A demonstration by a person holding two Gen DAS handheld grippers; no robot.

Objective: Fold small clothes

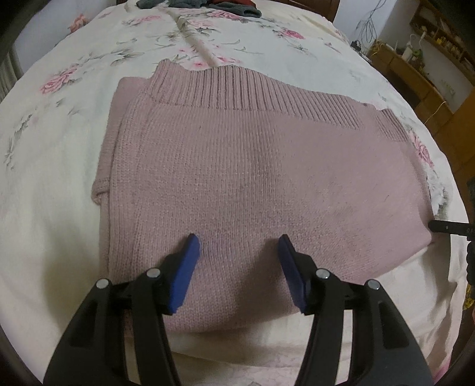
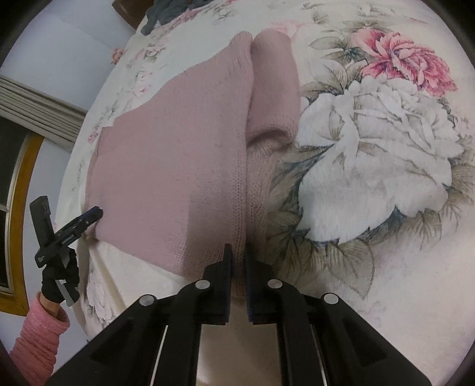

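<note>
The left gripper (image 1: 239, 246) is held wide apart, its flat blue pads (image 1: 185, 273) set on black hinged arms, with nothing between them; it hangs over the near hem of a dusty-pink knitted sweater (image 1: 237, 166). The sweater is laid flat and folded on the bed, its fine stockinette body ending at the far side in a band of ribbed knit (image 1: 237, 89); a rolled edge is seen at its left side. The right gripper (image 2: 239, 258) is closed tight on the folded edge of the same sweater (image 2: 166, 166), a narrow ridge of knit being pinched between the black fingers (image 2: 227, 267). Beyond it a sleeve (image 2: 273, 89) lies folded alongside the body, soft and rounded. The bedspread (image 2: 371, 148) beneath is cream, plush, and printed with large pink and white peonies. In the right wrist view a black-gloved hand (image 2: 59, 276) with a pink ribbed cuff (image 2: 41, 332) is seen on the other tool. Dark garments (image 1: 207, 6) are heaped at the far edge of the bed.
</note>
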